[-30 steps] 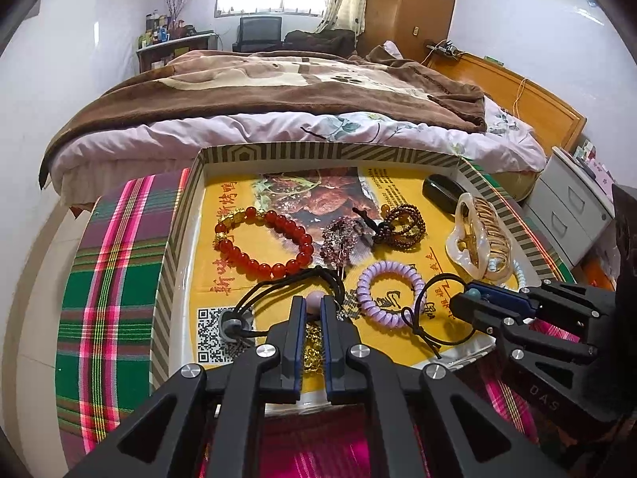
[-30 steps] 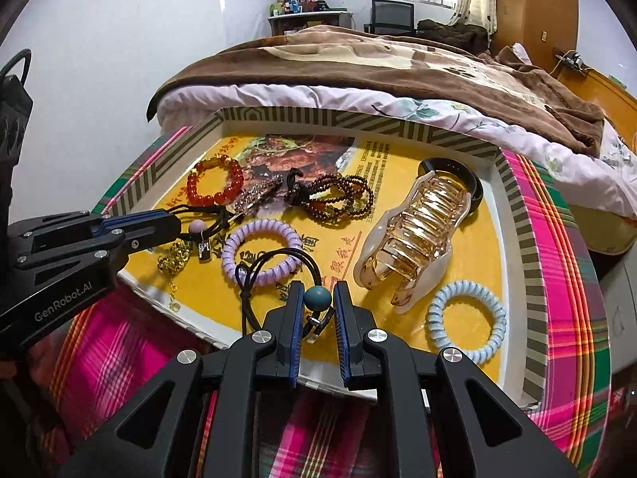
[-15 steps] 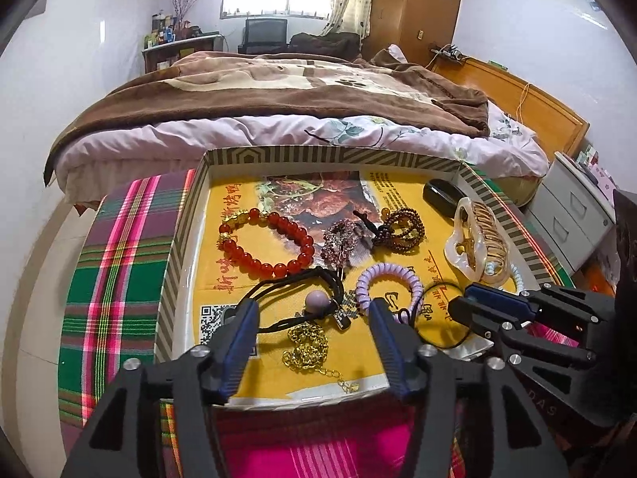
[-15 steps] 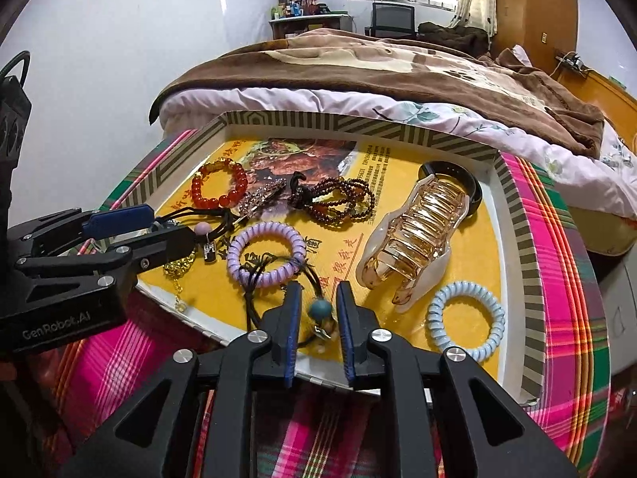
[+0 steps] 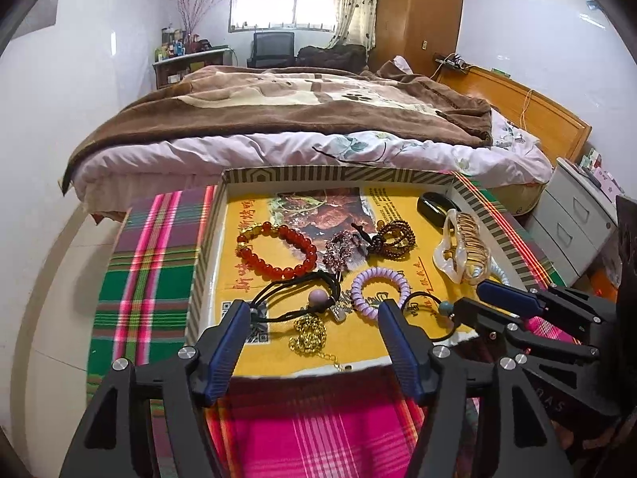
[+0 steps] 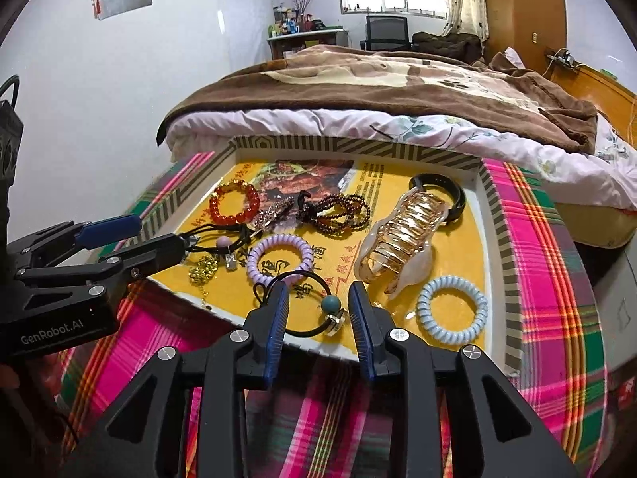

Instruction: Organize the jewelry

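Observation:
A shallow tray (image 5: pixel 207 239) with a yellow printed liner holds the jewelry. My left gripper (image 5: pixel 312 318) is open above its near edge, over a gold chain (image 5: pixel 308 332) and a black hair tie with a pink bead (image 5: pixel 317 296). My right gripper (image 6: pixel 316 302) is open; a black hair tie with a teal bead (image 6: pixel 330 303) lies between its fingers on the liner. Also in the tray are a red bead bracelet (image 5: pixel 274 253), a purple coil tie (image 6: pixel 278 259), a dark bead bracelet (image 6: pixel 338 215), a gold claw clip (image 6: pixel 402 239) and a blue coil tie (image 6: pixel 452 308).
The tray sits on a plaid cloth (image 5: pixel 143 263) in front of a bed with a brown blanket (image 5: pixel 298 111). A black bangle (image 6: pixel 450 195) lies at the tray's far right. A white drawer unit (image 5: pixel 573 223) stands to the right.
Both grippers have opened. The left one let go of the pink-bead hair tie and the right one let go of the teal-bead hair tie; both ties now lie on the liner.

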